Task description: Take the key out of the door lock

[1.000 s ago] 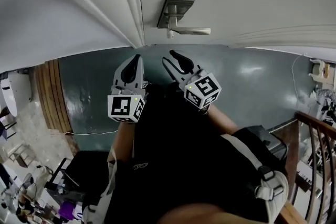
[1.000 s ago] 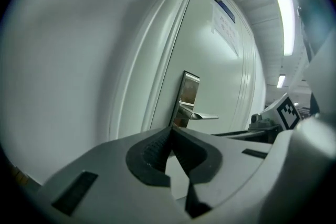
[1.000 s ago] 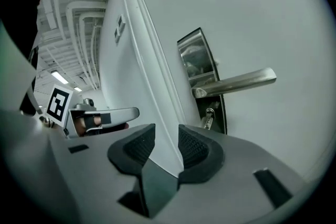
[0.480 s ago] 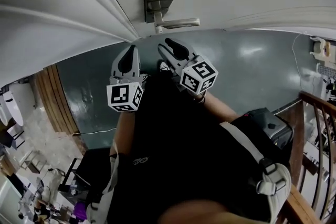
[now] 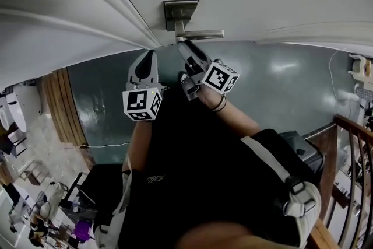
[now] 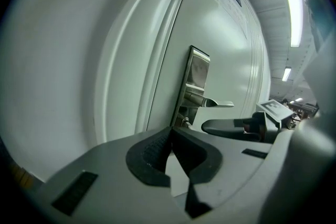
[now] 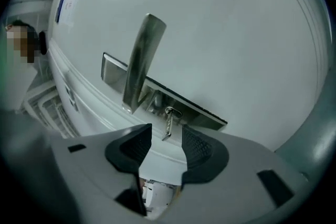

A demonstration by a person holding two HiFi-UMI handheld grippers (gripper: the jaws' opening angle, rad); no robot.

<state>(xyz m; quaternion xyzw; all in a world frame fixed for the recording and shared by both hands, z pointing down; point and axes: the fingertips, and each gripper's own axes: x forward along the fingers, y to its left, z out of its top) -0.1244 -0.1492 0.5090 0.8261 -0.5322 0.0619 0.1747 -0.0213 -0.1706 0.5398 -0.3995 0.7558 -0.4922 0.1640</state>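
Note:
A small silver key (image 7: pixel 168 120) sticks out of the steel lock plate (image 7: pixel 173 99) on the white door, just below the lever handle (image 7: pixel 140 63). My right gripper (image 7: pixel 166 132) is close under the lock. Its jaws are opening, and the key lies between the fingertips without either pad pressing on it. In the head view the right gripper (image 5: pixel 183 45) reaches up to the lock plate (image 5: pixel 179 10) under the lever (image 5: pixel 203 35). My left gripper (image 5: pixel 151 57) hangs to the left and lower, by the door frame, shut and empty. From the left gripper (image 6: pixel 172 131) view the lock plate (image 6: pixel 197 81) stands ahead.
The white door frame (image 5: pixel 111 3) runs diagonally at the left. A dark green floor (image 5: pixel 280 84) lies below the door. A wooden railing (image 5: pixel 349 131) stands at the right. The person's black clothing and bag strap (image 5: pixel 274 166) fill the lower middle.
My right gripper has risen from below the handle to the lock, so its tips now flank the key. The left gripper has barely moved.

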